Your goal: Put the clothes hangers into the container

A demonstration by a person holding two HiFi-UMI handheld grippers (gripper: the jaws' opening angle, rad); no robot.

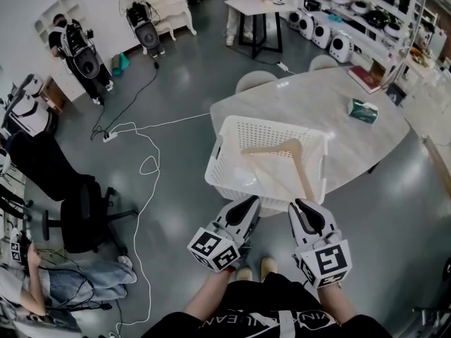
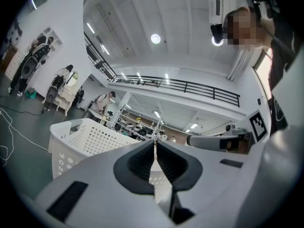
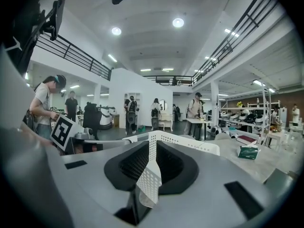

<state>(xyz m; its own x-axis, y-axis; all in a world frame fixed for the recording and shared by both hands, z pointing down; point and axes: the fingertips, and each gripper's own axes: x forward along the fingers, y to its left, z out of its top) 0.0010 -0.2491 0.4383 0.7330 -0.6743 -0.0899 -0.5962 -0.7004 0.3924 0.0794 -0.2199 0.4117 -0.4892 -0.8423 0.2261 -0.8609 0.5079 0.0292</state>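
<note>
The right gripper's (image 3: 152,144) jaws were nearly closed, pinching a strip of the white perforated basket's (image 3: 190,144) wall between the pads. The left gripper's (image 2: 155,142) jaws were drawn to a thin slit at the same basket's near side, with perforated wall showing in the gap below their tips. The basket stood at the near edge of a pale oval table (image 1: 317,90), and a wooden hanger (image 1: 282,148) lay inside it, one arm slanting toward the near right corner by the right gripper.
</note>
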